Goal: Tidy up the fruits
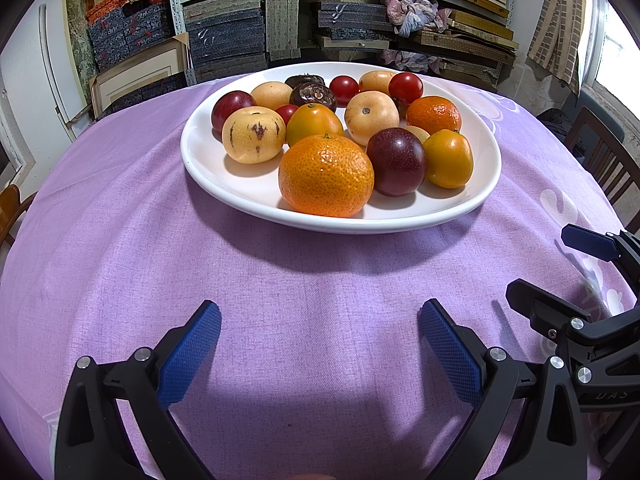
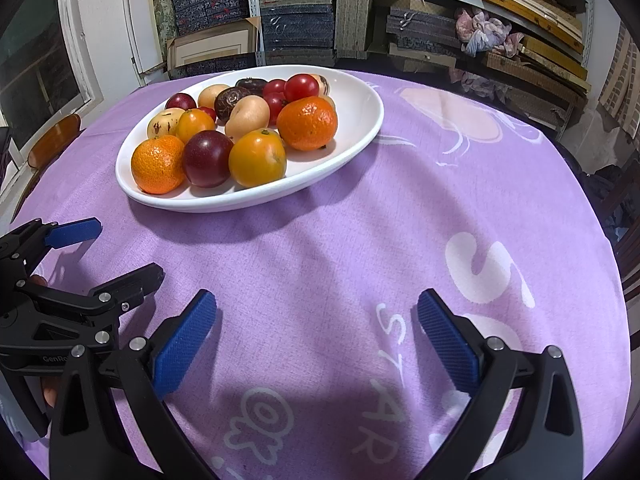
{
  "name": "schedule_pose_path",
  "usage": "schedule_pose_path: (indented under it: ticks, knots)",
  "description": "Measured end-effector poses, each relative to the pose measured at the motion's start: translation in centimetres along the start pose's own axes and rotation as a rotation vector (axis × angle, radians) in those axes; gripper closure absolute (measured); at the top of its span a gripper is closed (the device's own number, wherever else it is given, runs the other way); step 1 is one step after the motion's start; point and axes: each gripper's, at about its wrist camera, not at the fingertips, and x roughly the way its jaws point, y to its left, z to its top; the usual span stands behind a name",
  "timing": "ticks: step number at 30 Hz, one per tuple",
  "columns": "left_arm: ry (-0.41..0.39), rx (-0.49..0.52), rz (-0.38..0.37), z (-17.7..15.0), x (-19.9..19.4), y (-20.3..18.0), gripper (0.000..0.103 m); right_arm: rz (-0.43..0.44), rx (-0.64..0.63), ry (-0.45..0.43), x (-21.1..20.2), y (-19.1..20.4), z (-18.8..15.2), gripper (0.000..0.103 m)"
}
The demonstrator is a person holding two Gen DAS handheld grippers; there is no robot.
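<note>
- Plate (image 1: 208, 168): white, oval, on a purple tablecloth (image 1: 320, 280); holds all the fruit.
- Mandarins: large one (image 1: 326, 176) at the plate's near edge; a second (image 1: 434, 114) further back on the right.
- Plums: dark red, one (image 1: 396, 162) touching the large mandarin, one (image 1: 232, 108) at rear left.
- Yellow-orange fruits (image 1: 448, 158), pale speckled fruits (image 1: 253, 134), cherry tomatoes (image 1: 405, 87), dark brown fruits (image 1: 313, 96): clustered mid-plate and rear.
- Left gripper (image 1: 320, 344): jaws spread, empty, over the cloth, near side of the plate.
- Right gripper (image 2: 316, 340): jaws spread, empty, just beside the left gripper, plate ahead to its left.
- Shelves (image 1: 340, 20): stacked boxes, behind the table.
</note>
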Motion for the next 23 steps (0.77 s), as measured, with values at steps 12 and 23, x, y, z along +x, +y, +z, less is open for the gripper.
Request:
schedule_pose_path:
  ticks: [12, 23]
  knots:
    - [-0.001, 0.000, 0.005, 0.01, 0.04, -0.06, 0.003, 0.009, 0.007, 0.006, 0.10, -0.17, -0.26, 0.004]
    - [-0.001, 0.000, 0.005, 0.01, 0.04, -0.10, 0.003, -0.001, 0.004, 0.012, 0.31, -0.35, -0.36, 0.004]
